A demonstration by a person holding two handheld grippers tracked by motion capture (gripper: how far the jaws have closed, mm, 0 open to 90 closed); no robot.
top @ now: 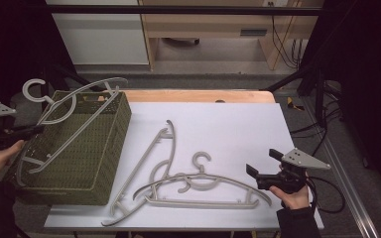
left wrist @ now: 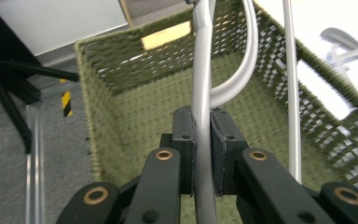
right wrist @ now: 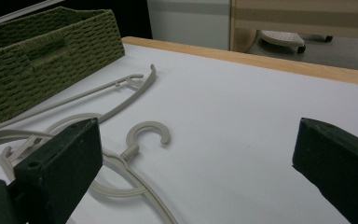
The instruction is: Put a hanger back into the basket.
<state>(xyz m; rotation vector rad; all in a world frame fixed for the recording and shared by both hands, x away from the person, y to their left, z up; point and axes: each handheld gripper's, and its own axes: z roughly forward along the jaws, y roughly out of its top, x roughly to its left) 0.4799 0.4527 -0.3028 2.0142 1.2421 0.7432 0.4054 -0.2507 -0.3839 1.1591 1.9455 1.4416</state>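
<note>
A grey plastic hanger point(top: 74, 116) was held over the woven green basket point(top: 96, 171) at the left of the high view, clamped in the left gripper point(top: 37, 130) at the frame's left edge. In the left gripper view the jaws were seen pressed on one thin arm of the hanger point(left wrist: 202, 116), with the basket's open interior point(left wrist: 135, 116) lying directly beyond and below. The hanger's long axis was laid diagonally, from the hook at the upper left across to the basket's far right corner, one end dipping toward the near left wall; lowering it inside was judged to depend on turning that axis along the basket's length. The hanger looked slim, pale and curved, with a round hook and a straight bottom bar.

The right gripper point(top: 253, 171) was seen released at the lower right, jaws wide apart and holding nothing. It was the nearer one to the two hangers point(top: 188, 186) left crossed on the white table point(top: 238, 124); a hook point(right wrist: 149, 133) lay just ahead of it.
</note>
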